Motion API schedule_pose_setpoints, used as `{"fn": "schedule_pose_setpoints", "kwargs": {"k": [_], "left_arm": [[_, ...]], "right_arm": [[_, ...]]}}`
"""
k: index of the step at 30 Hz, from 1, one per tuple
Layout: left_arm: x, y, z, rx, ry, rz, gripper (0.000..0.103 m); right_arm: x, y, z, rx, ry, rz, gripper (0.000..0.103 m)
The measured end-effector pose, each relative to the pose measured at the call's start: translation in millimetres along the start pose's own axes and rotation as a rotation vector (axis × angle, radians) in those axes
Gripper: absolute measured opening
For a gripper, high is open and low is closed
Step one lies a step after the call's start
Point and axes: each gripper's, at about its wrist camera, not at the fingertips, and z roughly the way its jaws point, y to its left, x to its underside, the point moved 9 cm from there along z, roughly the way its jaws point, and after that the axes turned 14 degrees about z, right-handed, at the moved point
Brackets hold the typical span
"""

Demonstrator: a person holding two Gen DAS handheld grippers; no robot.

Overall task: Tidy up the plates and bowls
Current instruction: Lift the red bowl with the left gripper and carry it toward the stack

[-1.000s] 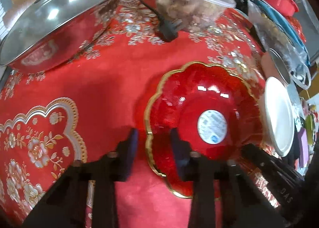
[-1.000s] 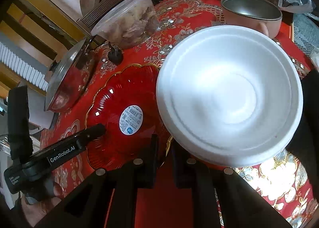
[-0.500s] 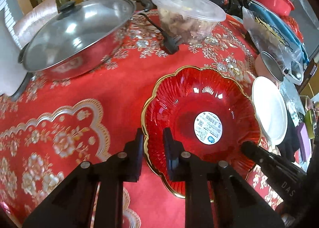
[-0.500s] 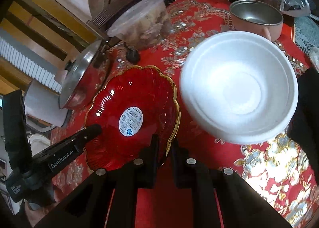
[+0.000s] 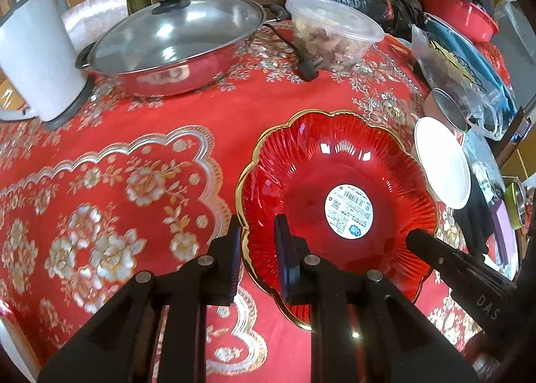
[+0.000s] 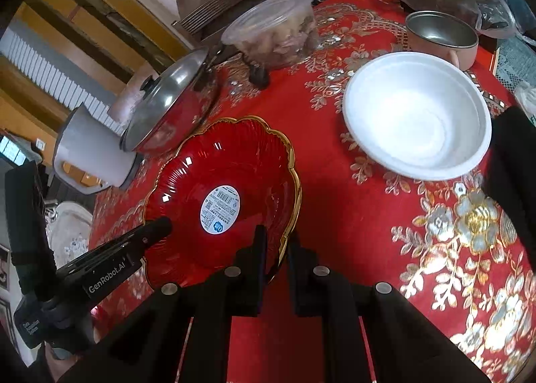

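Note:
A red glass plate [image 5: 335, 175] with a scalloped gold rim and a round white sticker is held tilted a little above the red tablecloth. My left gripper [image 5: 259, 242] is shut on its left rim, one finger inside and one outside. In the right wrist view the same red plate [image 6: 227, 168] has my right gripper [image 6: 276, 245] shut on its near right rim. A white foam bowl [image 6: 417, 115] sits on the cloth to the plate's right, apart from it; the left wrist view shows this white bowl [image 5: 442, 162] past the plate's far edge.
A lidded steel pot [image 5: 174, 45], a white kettle [image 5: 37, 65], a clear tub of food [image 5: 335, 31] and a black plug [image 5: 310, 68] stand at the back. A metal-lined cup [image 6: 442, 38] and plastic bags crowd the right side. A black-gloved hand [image 6: 512, 165] sits beside the bowl.
My left gripper's fingers closed onto the plate's rim. The plate rose and drew left, out from beside the white bowl. Both cameras pulled back and up.

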Motion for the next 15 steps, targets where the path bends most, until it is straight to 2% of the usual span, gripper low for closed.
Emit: {"fn": "schedule_pose_setpoints", "kwargs": {"k": [15], "left_arm": [[44,35,-36,-0.045,-0.015,-0.086,0.016]], "right_arm": [[42,40,-12,-0.020,0.024,-0.081,0.011]]}}
